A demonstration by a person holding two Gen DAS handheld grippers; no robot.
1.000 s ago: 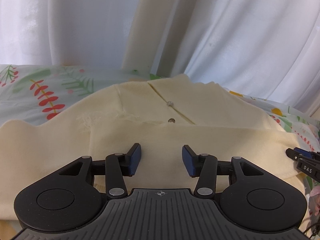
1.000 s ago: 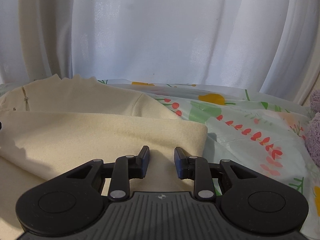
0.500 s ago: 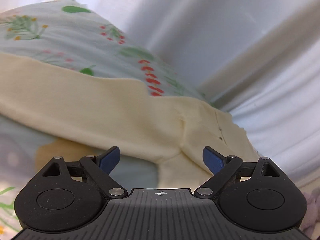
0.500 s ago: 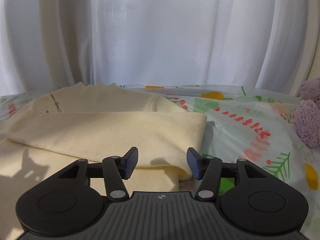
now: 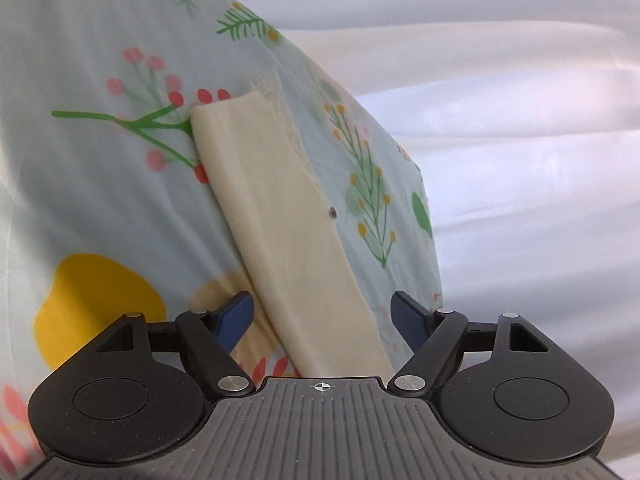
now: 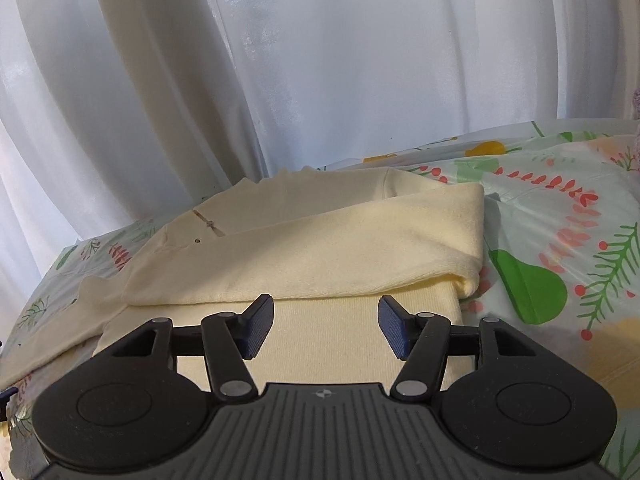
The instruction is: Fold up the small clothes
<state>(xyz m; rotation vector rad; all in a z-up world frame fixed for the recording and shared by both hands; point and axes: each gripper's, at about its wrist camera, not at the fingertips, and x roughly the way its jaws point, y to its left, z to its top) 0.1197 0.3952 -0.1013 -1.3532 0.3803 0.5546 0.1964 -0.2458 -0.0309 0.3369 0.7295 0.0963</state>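
A cream knit garment [image 6: 304, 248] lies on the floral sheet [image 6: 560, 240], with one sleeve folded flat across its body. My right gripper [image 6: 326, 328] is open and empty, just above the garment's near part. In the left wrist view the other sleeve [image 5: 276, 216] stretches out straight over the sheet [image 5: 100, 184], its frayed cuff at the far end. My left gripper [image 5: 322, 318] is open and empty, with its fingers either side of the sleeve's near part. The view is tilted.
White curtains [image 6: 320, 72] hang behind the bed. They also show in the left wrist view [image 5: 520, 120]. A purple plush thing [image 6: 636, 100] shows at the right edge.
My left gripper has swung left off the garment's body to the outstretched sleeve and opened wider. My right gripper has opened wider, let go of the folded sleeve and pulled back.
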